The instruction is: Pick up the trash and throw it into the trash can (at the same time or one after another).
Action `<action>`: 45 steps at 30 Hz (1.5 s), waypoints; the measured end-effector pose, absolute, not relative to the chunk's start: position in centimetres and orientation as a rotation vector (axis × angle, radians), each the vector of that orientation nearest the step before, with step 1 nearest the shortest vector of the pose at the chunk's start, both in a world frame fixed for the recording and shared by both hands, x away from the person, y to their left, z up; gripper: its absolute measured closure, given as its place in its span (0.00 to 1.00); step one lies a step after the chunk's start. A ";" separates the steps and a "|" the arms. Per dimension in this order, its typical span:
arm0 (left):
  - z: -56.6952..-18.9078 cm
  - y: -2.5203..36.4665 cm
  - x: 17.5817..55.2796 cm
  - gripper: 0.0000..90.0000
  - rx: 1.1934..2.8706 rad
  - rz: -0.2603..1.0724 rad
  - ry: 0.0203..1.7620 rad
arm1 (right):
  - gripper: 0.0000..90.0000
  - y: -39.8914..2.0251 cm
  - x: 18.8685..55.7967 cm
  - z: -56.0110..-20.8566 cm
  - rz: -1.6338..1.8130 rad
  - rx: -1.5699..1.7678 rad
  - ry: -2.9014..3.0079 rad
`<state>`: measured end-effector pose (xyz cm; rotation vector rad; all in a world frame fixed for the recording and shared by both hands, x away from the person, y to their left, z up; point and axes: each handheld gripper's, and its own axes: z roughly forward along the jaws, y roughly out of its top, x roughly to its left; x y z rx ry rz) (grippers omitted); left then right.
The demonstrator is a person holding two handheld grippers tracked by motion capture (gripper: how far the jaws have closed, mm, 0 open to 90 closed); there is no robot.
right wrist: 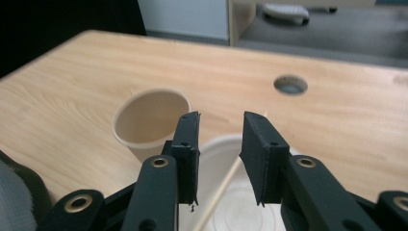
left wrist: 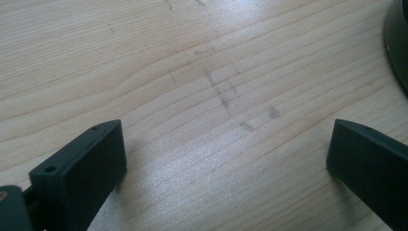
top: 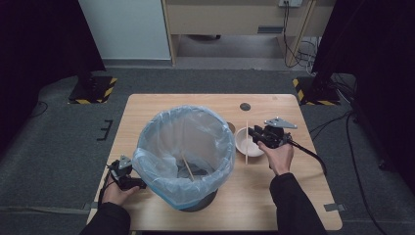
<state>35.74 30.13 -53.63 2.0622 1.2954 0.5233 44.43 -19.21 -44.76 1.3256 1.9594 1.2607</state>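
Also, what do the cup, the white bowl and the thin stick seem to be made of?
The cup looks like paper: tan, matte, thin rolled rim. The white bowl looks like smooth plastic or foam, with a faint sheen and moulded rings; which one stays open. The stick across the bowl looks like pale bare wood or bamboo, unvarnished.

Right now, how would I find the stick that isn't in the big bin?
Start at the big bin with the blue plastic liner in the middle of the wooden table. Just right of it sits a small white bowl, under the right gripper. The thin wooden stick lies across that bowl; the other stick leans inside the bin.
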 end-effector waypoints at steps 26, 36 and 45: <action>-53.6 30.1 35.7 0.00 2.062 0.523 1.295 | 0.79 -18.3 45.6 -49.7 1.082 1.402 2.098; -53.6 30.1 35.7 0.00 2.062 0.523 1.295 | 0.87 -18.5 45.6 -49.5 1.023 1.420 2.099; -53.6 30.1 35.7 0.00 2.062 0.523 1.295 | 0.94 -19.5 45.6 -49.8 1.008 1.460 2.092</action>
